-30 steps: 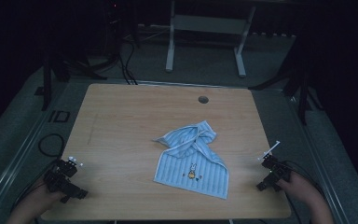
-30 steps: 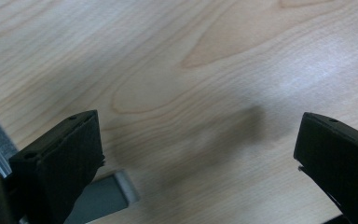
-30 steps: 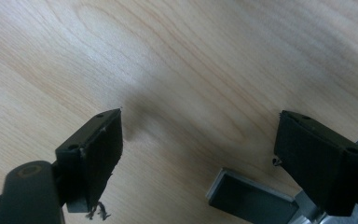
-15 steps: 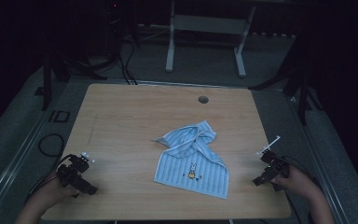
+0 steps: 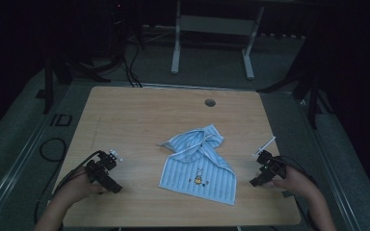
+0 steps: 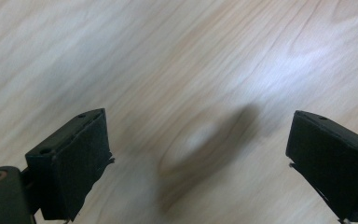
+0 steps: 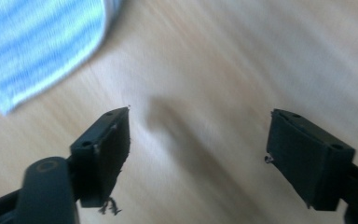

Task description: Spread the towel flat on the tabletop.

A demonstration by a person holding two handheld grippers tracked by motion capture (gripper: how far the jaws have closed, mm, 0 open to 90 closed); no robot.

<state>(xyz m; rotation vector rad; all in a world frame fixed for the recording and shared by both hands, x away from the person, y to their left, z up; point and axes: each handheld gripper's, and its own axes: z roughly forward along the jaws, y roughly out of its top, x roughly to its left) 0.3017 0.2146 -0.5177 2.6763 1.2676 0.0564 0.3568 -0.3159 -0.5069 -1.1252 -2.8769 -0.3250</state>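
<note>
The blue-and-white striped cloth with a small yellow picture on it (image 5: 200, 166) lies crumpled in the middle of the light wooden worktop (image 5: 139, 110), with its far corner folded over. This could go wrong: if the tongs pinch only the top layer of the fold, the cloth could bunch up more, or slide across the smooth wood. The left tongs (image 5: 107, 166) sit well apart from the cloth, on its left. The right tongs (image 5: 261, 169) are near its right edge, not touching. Both tongs stand apart with nothing between them, and both have just been closing a little.
</note>
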